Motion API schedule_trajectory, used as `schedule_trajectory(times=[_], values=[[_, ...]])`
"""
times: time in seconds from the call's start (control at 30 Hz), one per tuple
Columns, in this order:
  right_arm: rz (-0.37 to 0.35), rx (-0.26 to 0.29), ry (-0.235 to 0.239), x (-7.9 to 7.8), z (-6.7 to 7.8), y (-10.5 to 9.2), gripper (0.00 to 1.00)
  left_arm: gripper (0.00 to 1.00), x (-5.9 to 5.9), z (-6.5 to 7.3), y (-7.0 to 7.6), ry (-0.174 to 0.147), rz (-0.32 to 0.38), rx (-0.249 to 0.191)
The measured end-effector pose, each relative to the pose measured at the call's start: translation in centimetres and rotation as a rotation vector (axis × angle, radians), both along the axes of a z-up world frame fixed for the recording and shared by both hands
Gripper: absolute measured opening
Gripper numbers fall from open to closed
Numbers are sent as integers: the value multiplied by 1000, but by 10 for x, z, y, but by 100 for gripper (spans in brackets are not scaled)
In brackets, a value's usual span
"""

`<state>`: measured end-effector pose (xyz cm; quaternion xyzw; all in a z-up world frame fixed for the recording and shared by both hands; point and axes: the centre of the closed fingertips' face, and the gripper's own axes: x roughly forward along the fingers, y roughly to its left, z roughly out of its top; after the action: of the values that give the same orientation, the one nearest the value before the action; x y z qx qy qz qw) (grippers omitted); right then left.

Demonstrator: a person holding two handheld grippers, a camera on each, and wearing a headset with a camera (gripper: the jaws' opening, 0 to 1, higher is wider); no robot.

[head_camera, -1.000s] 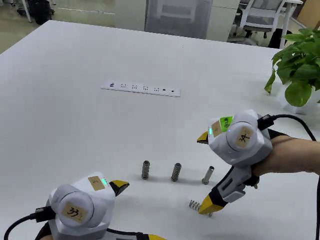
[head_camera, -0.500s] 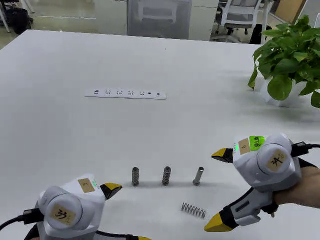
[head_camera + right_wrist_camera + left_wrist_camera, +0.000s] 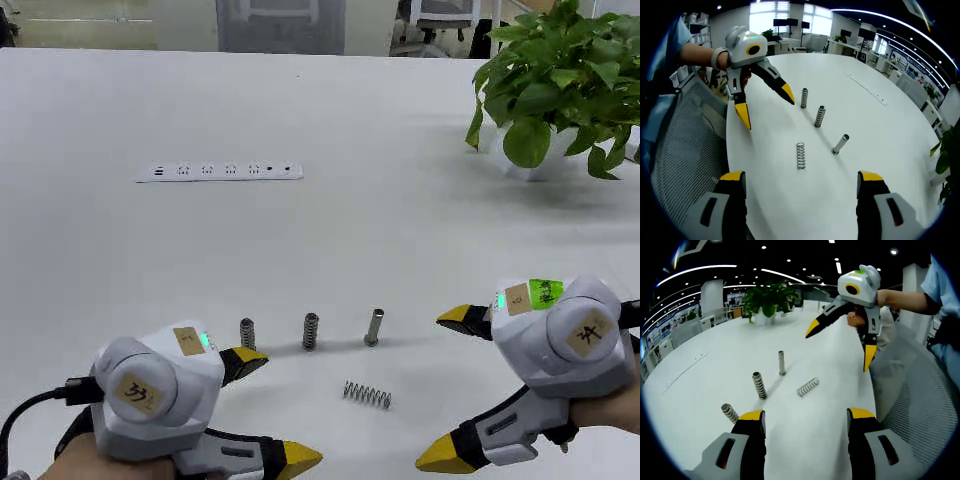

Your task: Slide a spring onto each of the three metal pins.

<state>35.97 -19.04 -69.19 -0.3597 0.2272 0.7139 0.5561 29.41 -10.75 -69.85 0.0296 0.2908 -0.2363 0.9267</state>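
We log both sets of fingers spread wide, grasping nothing. The right gripper (image 3: 438, 391) has drawn back since a second ago. Its lower finger is now clear of the loose spring (image 3: 367, 394), which lies flat on the counter (image 3: 400, 220) between those fingers and the left gripper (image 3: 283, 408). The bare pin (image 3: 373, 327) stands just beyond the spring.

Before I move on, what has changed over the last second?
The right gripper has backed rightward off the loose spring, jaws open and empty. The spring lies flat near the bare pin as before; left pin and middle pin keep their springs; left gripper stays open.
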Motion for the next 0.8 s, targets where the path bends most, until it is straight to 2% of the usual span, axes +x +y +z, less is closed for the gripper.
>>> schedule_trajectory(times=[0.13, 0.23, 0.37, 0.5, 0.63, 0.7, 0.73, 0.8], values=[[-17, 3, 6, 1, -1, -6, 93, 58, 11, 1, -7, 10, -41, -4], [-34, 8, 12, 2, 0, -10, 93, 52, 19, 0, -10, 16, -69, 22], [-54, 11, 19, 3, -2, -15, 93, 45, 29, 0, -19, 27, -122, 29], [-72, 16, 28, 2, -3, -21, 93, 40, 39, -4, -25, 41, -179, 82], [-88, 22, 35, 3, -3, -26, 93, 29, 46, -8, -29, 57, -214, 107], [-94, 22, 38, 3, -3, -28, 92, 25, 46, -12, -32, 81, -245, 120], [-96, 22, 38, 3, -3, -29, 92, 25, 47, -14, -32, 80, -261, 149], [-103, 24, 39, 4, -3, -32, 92, 23, 48, -17, -34, 93, -281, 154]])
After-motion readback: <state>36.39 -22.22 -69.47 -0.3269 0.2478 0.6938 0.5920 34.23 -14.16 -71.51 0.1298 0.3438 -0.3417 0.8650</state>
